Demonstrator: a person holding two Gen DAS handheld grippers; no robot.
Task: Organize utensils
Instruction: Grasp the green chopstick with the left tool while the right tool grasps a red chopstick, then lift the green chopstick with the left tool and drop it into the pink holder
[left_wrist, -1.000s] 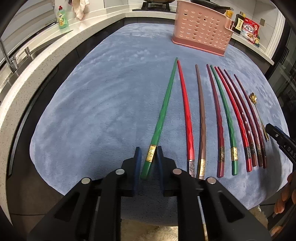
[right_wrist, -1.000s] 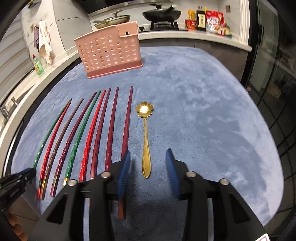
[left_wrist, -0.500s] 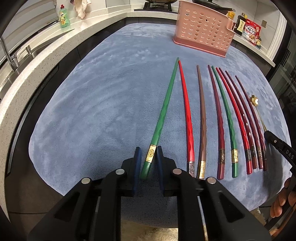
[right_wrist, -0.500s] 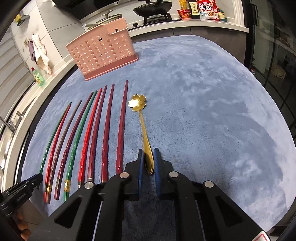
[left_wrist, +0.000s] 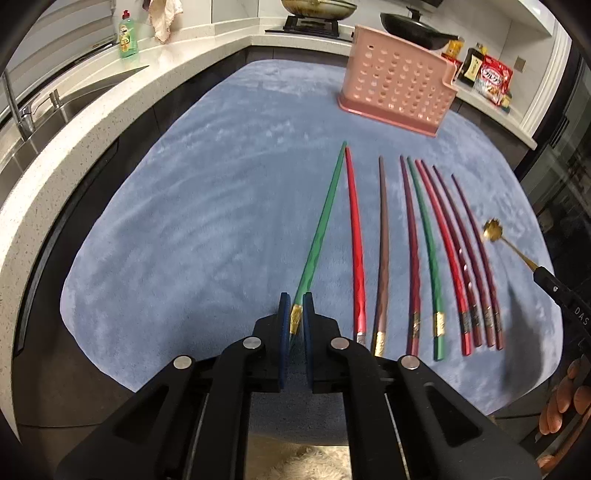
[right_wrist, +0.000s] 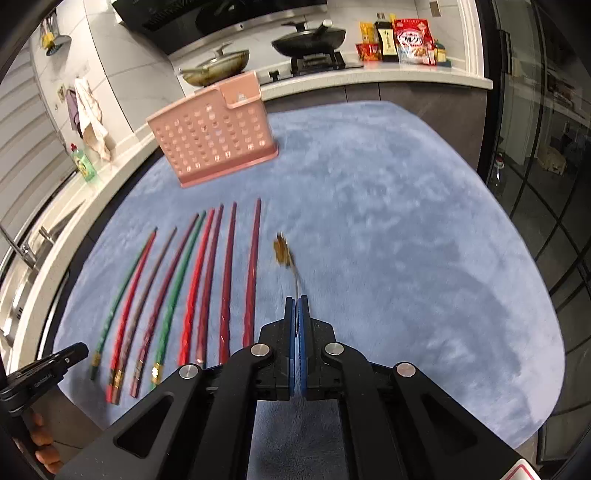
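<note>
The left gripper (left_wrist: 295, 308) is clenched on the butt of a green chopstick (left_wrist: 320, 229), its blue pads pressing the gold band; the very end of the stick is hidden between the pads. The stick's tip points away across the blue mat (left_wrist: 207, 206) and sits just beside the tip of the red chopstick (left_wrist: 355, 243) next to it. To the right of that lie seven more chopsticks (left_wrist: 428, 251) side by side on the mat: brown, maroon, green, red and three dark red ones, whose butts crowd so close together that they are hard to separate.

The right gripper (right_wrist: 296, 306) is clamped on the handle of a gold spoon (right_wrist: 283, 250), with only a hairline gap between the pads. Most of the handle is hidden inside the pads, and the flower-shaped bowl is blurred. In the left wrist view the bowl stands clear of the mat at the far right, and that gripper is cut off by the frame edge. Fingers of the person's hand (left_wrist: 561, 402) show at the lower right corner, partly cropped.

Farther off, a pink holder (left_wrist: 397, 88) with round holes stands upright at the mat's far edge. Behind it run the counter (left_wrist: 207, 44), pans (right_wrist: 308, 38) on a stove, food packets (right_wrist: 406, 38) and a green bottle (left_wrist: 128, 35).
</note>
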